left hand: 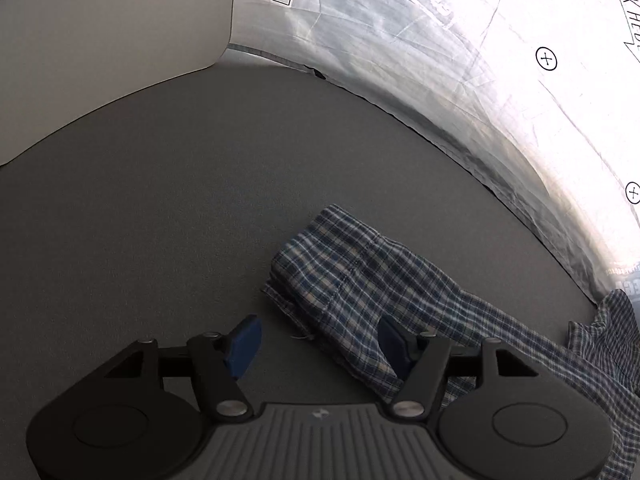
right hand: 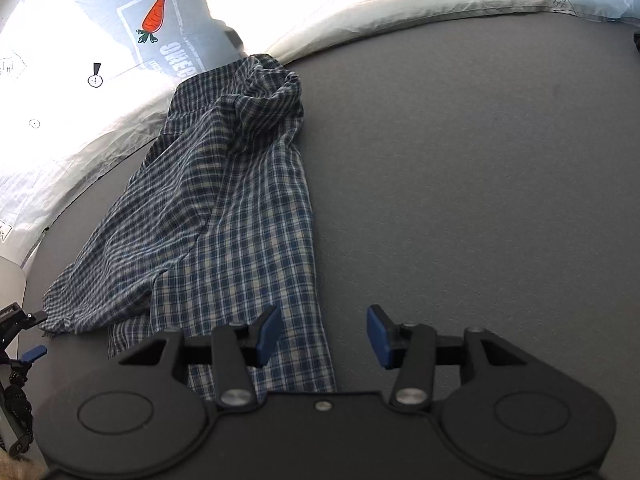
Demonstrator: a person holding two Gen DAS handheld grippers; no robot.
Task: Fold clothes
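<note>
A blue-and-white plaid garment (right hand: 224,200) lies as a long, rumpled strip on the grey table (right hand: 460,180), its far end bunched up against the white sheet. In the left wrist view its folded end (left hand: 352,280) lies just ahead of my left gripper (left hand: 319,346). That gripper is open, with its right pad over the cloth's edge and its left pad over bare table. My right gripper (right hand: 324,336) is open too, hovering over the strip's right edge. Its left pad is above the plaid and its right pad above the table. Neither gripper pinches any cloth.
A crinkled white sheet (left hand: 500,80) printed with arrows and crosshair marks borders the table's far side. It carries a carrot picture (right hand: 154,16). A plain white panel (left hand: 100,40) stands at the far left. One blue pad (right hand: 35,353) of the left gripper shows at the right view's left edge.
</note>
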